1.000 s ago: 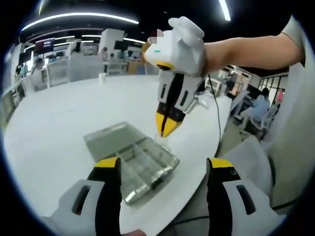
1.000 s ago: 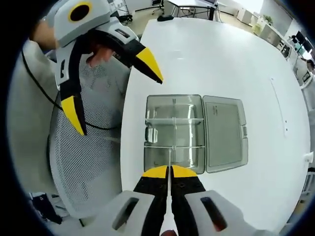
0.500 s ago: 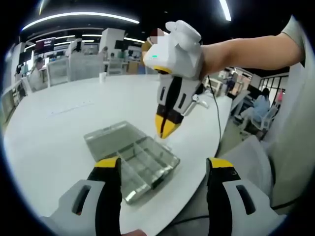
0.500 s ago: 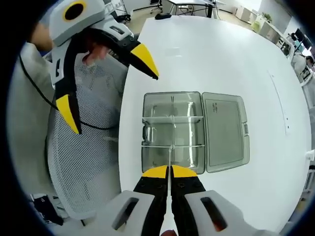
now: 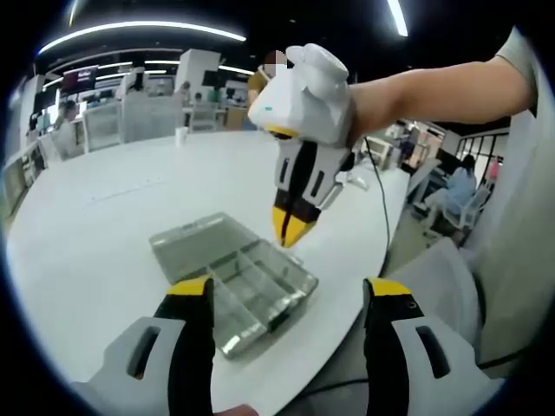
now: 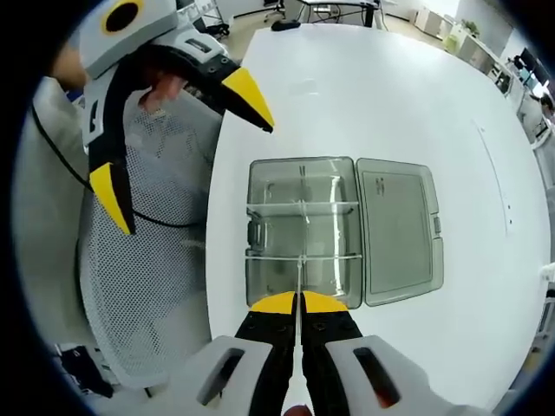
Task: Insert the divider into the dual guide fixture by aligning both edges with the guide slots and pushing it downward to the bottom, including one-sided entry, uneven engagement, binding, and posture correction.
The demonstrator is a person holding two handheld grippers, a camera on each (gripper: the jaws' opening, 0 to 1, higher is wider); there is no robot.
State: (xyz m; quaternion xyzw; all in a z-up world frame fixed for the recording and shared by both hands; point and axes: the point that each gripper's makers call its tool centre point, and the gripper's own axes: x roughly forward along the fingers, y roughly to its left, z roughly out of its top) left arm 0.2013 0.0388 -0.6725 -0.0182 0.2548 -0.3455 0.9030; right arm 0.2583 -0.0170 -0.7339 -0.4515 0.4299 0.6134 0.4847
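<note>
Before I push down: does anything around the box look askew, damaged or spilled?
Nothing stands out. The clear box lies flat on the white table, lid open beside it. The right hand-held gripper pinches the thin divider above it; the left hand-held gripper is open.

Clear grey-tinted plastic for the compartment box point(image 6: 303, 232) ahead of the right gripper point(image 6: 299, 303), same tint for its open lid point(image 6: 397, 230). Transparent, almost colourless divider point(image 6: 299, 276) between yellow tips. White shells, black jaws, yellow tips on the left gripper point(image 5: 288, 295). Plain white table point(image 6: 390, 104). Pale grey mesh with fine dots on the chair point(image 6: 147, 286) beside the left gripper. Black cable point(image 6: 65, 169).
</note>
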